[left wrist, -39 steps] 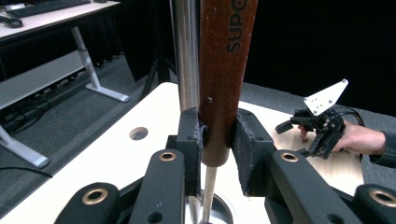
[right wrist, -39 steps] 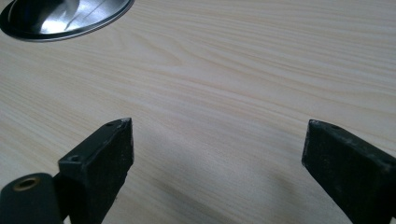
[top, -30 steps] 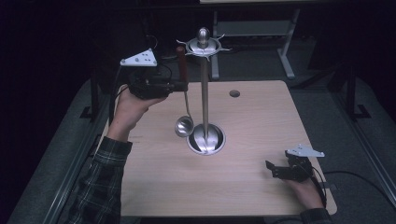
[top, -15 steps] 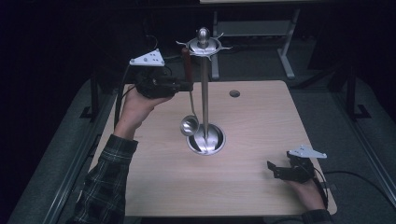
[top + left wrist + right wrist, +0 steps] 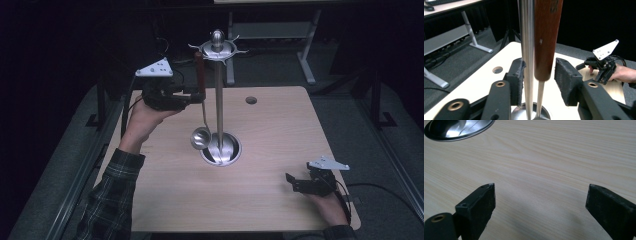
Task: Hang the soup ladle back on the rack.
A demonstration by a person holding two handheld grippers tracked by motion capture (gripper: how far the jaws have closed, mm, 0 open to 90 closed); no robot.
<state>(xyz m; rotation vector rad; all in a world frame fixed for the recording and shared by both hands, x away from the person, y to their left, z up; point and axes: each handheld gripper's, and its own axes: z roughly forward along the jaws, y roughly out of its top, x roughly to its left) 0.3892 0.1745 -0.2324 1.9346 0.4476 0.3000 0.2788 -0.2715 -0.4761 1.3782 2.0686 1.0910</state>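
A steel utensil stand (image 5: 218, 100) rises from a round base (image 5: 227, 152) in the middle of the table. A ladle with a brown wooden handle (image 5: 199, 75) hangs from the stand's hooked top ring, its bowl (image 5: 201, 137) beside the pole. My left gripper (image 5: 200, 95) is level at the handle's lower end. The handle (image 5: 547, 37) stands between its jaws, which have just been opening, and the pads no longer press on it; the pole (image 5: 526, 50) is right behind. My right gripper (image 5: 292, 182) rests open at the front right, nothing between its pads (image 5: 541, 195).
The light wooden table (image 5: 280, 130) has a small round hole (image 5: 251, 100) behind the stand. The stand's base (image 5: 456, 128) lies beyond the right gripper. The right hand with its gripper (image 5: 587, 73) shows far off in the left gripper view. Dark floor and desk legs surround the table.
The left hand has shifted a little right toward the stand, carrying the ladle closer to the pole, and its jaws have parted from the handle. The right gripper has stayed put.
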